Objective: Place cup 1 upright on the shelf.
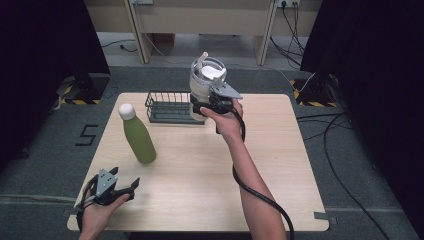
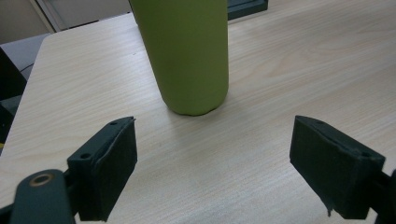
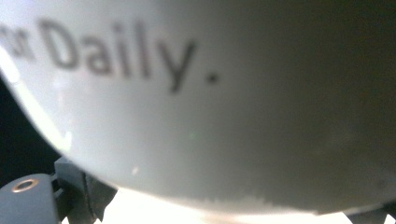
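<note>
Above table's far edge, beside wire rack (image 1: 170, 106) | my right gripper (image 1: 204, 106) clamps white tumbler (image 1: 206, 77), lifted | left gripper (image 1: 131, 186) wide, idle near green bottle (image 1: 137, 135) | step: carrying tumbler | next: probably lower it into rack, steady

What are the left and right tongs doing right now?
Left tongs: open, holding nothing, facing the green bottle.
Right tongs: shut on the white tumbler, held by the wire rack.

One overhead camera, two riding cameras.
High view looks forward and down over the desk (image 1: 210, 165); left gripper view faces the green bottle (image 2: 189, 56) at twelve o'clock, nearby; right gripper view presses against the white cup (image 3: 224, 116).
</note>
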Motion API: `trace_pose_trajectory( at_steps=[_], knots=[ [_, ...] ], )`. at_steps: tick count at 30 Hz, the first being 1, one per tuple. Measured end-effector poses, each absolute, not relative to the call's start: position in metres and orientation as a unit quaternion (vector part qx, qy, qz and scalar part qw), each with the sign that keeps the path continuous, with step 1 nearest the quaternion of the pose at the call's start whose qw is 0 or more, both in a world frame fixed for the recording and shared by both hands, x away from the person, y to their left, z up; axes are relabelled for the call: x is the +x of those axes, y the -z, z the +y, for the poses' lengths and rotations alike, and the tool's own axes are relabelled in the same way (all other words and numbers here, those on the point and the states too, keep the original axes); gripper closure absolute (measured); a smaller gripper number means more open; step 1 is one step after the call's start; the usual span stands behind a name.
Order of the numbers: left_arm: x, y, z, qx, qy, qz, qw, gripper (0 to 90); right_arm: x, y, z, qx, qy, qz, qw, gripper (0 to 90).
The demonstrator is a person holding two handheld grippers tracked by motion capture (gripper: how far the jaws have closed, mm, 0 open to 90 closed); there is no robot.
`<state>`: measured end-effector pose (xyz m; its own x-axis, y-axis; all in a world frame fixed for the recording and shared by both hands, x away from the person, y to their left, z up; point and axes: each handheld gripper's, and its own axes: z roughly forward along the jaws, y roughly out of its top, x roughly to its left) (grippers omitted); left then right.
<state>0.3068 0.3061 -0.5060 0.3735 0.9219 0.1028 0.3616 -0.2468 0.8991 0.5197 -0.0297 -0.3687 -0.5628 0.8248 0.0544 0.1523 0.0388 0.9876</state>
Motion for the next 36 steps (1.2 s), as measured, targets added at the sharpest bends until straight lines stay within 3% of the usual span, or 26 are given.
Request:
trace_pose_trajectory(
  at_steps=[36],
  knots=[
    [0.306, 0.508, 0.304, 0.713, -0.332, 0.452, 0.421, 14.3, 0.556, 0.356, -0.018, 0.387, -0.593, 0.646, 0.286, 10.1]
  ],
)
